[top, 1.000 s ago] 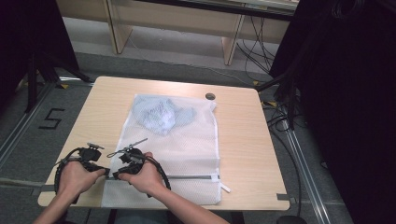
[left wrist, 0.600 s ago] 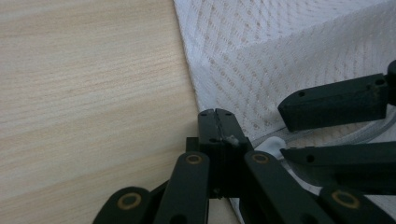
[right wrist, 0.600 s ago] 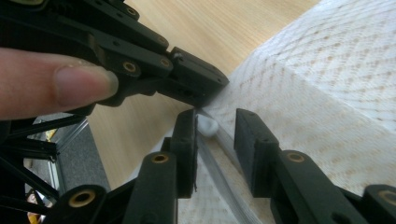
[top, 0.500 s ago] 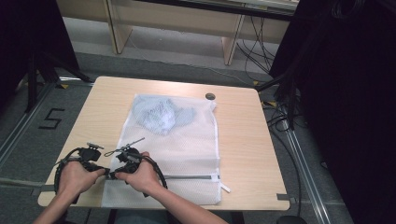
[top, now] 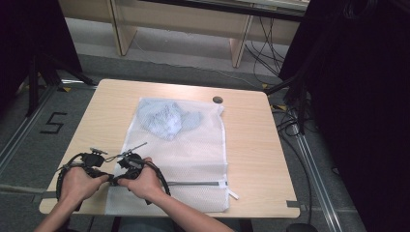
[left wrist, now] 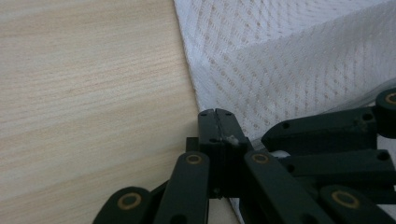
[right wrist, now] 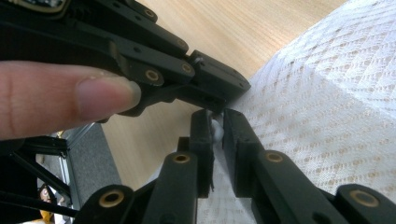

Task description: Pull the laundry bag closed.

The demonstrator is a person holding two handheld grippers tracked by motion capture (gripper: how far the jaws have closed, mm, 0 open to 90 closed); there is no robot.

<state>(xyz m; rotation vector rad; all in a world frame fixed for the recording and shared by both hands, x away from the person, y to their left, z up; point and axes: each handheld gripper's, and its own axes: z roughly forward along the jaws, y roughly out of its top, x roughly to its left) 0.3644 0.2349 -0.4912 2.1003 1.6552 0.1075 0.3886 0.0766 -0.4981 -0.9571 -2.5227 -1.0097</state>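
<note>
A white mesh laundry bag [top: 193,150] lies flat on the wooden table [top: 246,140], with a pale blue garment [top: 164,118] inside its far end. A grey zipper [top: 193,183] runs across its near end. Both hands hold the grippers together at the bag's near left corner. In the left gripper view, my left gripper [left wrist: 216,116] has its jaws pressed together at the bag's edge [left wrist: 280,60], and a small white bit shows at the seam. My right gripper [right wrist: 215,122] is shut on a fold of white mesh [right wrist: 327,107], just below the left gripper [right wrist: 229,86].
A small dark round disc [top: 218,99] sits near the table's far edge. Bare wood lies left of the bag [top: 96,130]. Dark curtains and cables [top: 290,121] stand to the right, and wooden furniture legs [top: 121,29] stand beyond the table.
Both hands and their grippers have edged slightly left at the bag's near corner. The bag and garment lie as before.
</note>
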